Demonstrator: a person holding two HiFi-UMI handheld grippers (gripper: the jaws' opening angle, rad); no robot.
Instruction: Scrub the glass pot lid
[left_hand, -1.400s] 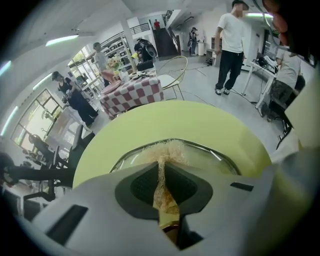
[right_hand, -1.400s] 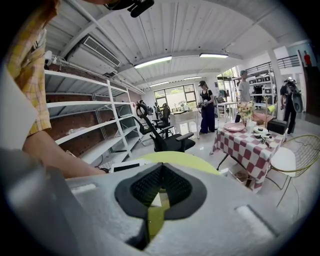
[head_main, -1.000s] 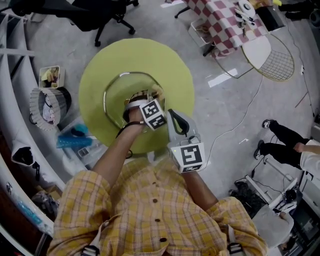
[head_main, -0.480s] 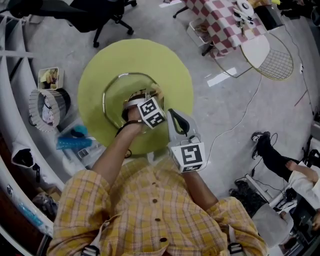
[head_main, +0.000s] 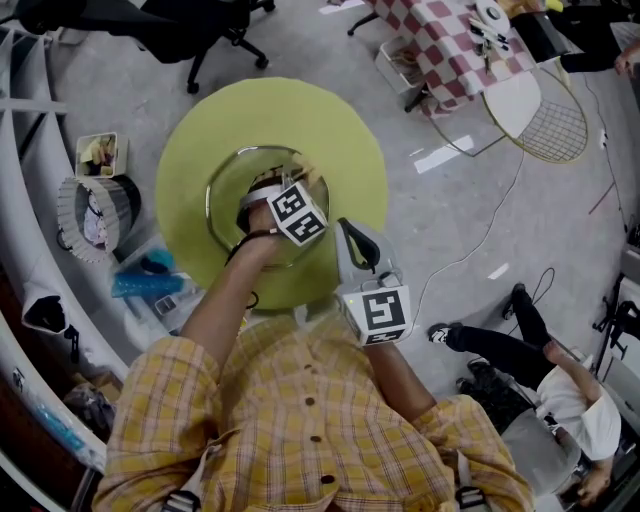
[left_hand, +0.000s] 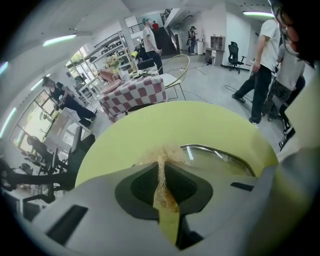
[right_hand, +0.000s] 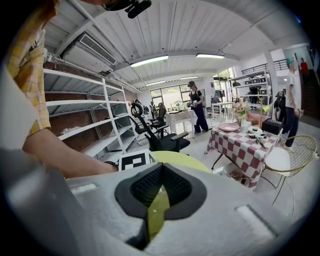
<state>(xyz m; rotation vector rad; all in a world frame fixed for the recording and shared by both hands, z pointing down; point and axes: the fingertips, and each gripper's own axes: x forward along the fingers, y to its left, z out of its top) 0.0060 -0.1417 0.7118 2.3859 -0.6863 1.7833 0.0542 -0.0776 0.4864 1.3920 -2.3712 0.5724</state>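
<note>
Pinching: the left gripper has its jaws pressed shut on a tan fibrous scrubber, whose frayed tuft sticks out past the tips.
Scrubber tip: down at the glass pot lid, near the left end of its metal rim.
Lid: lies flat on the round yellow-green table, roughly at its middle; the left gripper is over it.
Right gripper: jaws pressed together, nothing between them.
Right gripper position: in the head view it is off the lid, at the table's near edge, close to the plaid shirt.
Around: checkered tablecloth and wire chair well apart from the table.
</note>
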